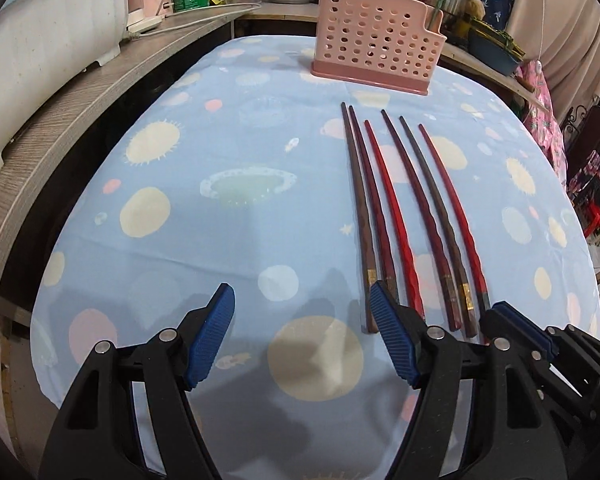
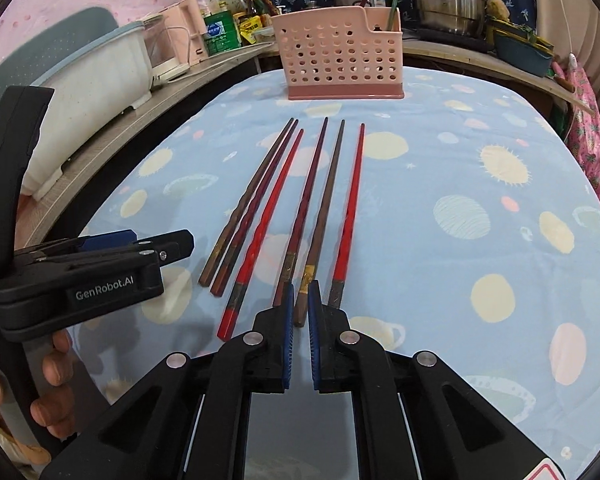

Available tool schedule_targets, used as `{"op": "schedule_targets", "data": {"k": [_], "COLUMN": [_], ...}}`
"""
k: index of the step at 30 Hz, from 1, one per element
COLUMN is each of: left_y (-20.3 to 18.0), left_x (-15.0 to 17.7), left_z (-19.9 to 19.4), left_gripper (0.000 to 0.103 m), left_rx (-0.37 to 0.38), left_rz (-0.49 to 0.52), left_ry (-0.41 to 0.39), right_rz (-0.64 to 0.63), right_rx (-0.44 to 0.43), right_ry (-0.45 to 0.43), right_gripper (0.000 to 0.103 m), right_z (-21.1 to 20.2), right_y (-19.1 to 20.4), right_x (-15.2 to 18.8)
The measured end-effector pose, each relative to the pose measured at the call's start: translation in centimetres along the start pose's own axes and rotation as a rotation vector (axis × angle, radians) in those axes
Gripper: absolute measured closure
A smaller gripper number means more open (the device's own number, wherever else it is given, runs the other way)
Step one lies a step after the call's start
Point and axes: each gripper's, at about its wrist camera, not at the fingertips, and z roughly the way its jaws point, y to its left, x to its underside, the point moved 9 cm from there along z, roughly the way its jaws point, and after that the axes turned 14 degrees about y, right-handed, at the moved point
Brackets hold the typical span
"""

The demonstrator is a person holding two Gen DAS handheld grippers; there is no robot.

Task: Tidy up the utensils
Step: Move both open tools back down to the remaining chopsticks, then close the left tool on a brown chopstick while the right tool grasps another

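Six chopsticks (image 2: 300, 216) lie side by side on the tabletop (image 2: 460, 200); pink holder (image 2: 342, 54) at 12 o'clock. Left tool (image 1: 302, 334) spread, empty; right tool (image 2: 300, 334) pressed together, pinching nothing.

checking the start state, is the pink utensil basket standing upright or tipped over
Upright: the pink utensil basket stands on its darker base at the table's far end, open top up, beyond the chopsticks.

My left wrist camera sits low and close over the blue planet-print tablecloth (image 1: 228, 216), angled down along its fingers. My right wrist camera looks the same way from further right. Both share six dark and red chopsticks (image 1: 396, 216) (image 2: 300, 204) and the pink perforated plastic holder (image 1: 376, 44) (image 2: 340, 56) beyond.
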Motion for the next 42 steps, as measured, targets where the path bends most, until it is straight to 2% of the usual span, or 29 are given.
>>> {"op": "schedule_targets", "data": {"k": [14,19,27,35,37,42], "left_y": [-1.9,-2.0,-1.6,-2.0,-1.9,-1.4], "left_x": [0.4,0.5,0.5,0.5,0.5,0.2], "left_z": [0.7,1.5,1.5,1.8,1.8,1.8], "left_gripper": [0.037,0.042,0.047,0.05,0.053,0.067], "left_rx": [0.02,0.008,0.032,-0.005,-0.011,-0.012], "left_rz": [0.055,0.061,0.044,0.077,0.077,0.063], "left_ry": [0.015,0.029,0.042,0.044,0.043,0.042], "right_rz": [-0.006,-0.002,-0.007,0.001,0.01,0.026], "right_rx": [0.019,0.008,0.0,0.003,0.003,-0.002], "right_ry": [0.016,0.025,0.026,0.029,0.032,0.048], "right_gripper": [0.099,0.098,0.098,0.095,0.095,0.095], "right_z": [1.0,1.0,1.2,1.7,1.8,2.2], "right_y": [-0.3,-0.3,0.2,0.1,-0.2,-0.7], "right_x": [-0.1,-0.4,-1.0,-1.7,-1.7,-1.4]}}
